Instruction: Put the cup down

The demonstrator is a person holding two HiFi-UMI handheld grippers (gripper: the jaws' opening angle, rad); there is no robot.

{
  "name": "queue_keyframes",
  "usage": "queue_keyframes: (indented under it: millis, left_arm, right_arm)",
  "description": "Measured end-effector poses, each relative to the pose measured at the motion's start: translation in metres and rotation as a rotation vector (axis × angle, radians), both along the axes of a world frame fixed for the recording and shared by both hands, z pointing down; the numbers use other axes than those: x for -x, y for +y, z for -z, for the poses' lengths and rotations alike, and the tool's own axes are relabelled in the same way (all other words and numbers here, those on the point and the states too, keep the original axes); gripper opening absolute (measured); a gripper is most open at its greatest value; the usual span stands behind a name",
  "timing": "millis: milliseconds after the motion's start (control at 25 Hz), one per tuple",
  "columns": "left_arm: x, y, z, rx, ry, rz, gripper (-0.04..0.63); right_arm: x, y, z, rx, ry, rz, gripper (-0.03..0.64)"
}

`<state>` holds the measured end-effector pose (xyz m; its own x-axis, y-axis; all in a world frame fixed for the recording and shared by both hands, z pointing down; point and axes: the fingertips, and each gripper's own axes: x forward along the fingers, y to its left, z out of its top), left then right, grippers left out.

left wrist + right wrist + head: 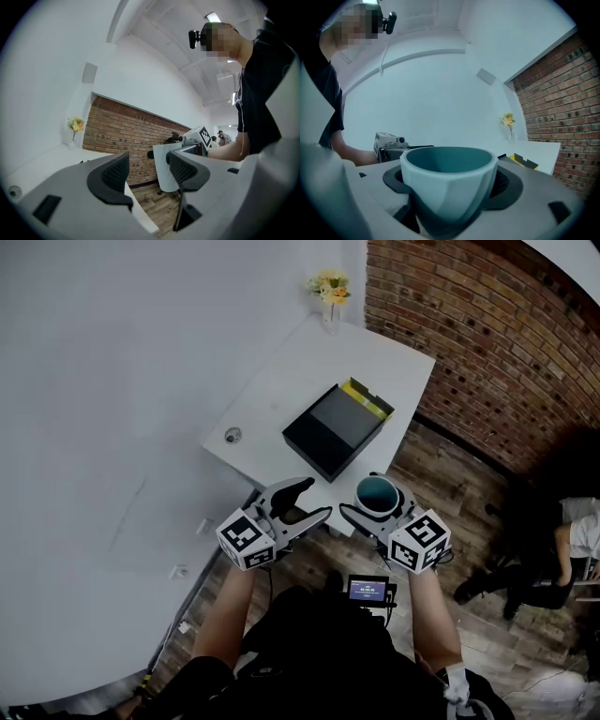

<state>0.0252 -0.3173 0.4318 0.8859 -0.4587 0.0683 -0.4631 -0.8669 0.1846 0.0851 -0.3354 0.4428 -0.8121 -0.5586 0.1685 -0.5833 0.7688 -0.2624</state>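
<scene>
Cup (446,185) clamped in right tool (378,506)
We see white faceted walls, teal inside; left tool (305,503), at 9 o'clock, jaws apart.

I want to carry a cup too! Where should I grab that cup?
By its wall, from the side, as the right claw does: pads on opposite sides below the rim. The cup is upright, open on top, narrowing downward, so a side grip keeps it level.

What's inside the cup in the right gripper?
The cup looks empty: the head view looks down into its bare teal inside, with no liquid or object showing. In the right gripper view the near rim covers the bottom.
</scene>
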Motion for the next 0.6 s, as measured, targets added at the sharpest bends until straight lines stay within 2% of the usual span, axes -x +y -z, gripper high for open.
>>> queue_keyframes:
  millis: [360, 600]
  left_arm:
    - [0.009, -0.008, -0.01, 0.029, 0.002, -0.001, 0.275]
    - [0.014, -0.016, -0.015, 0.052, 0.012, -0.035, 0.275]
  right_arm:
    - [0.012, -0.011, -0.008, 0.014, 0.001, 0.009, 0.399]
    - [0.023, -0.019, -0.019, 0.019, 0.032, 0.013, 0.399]
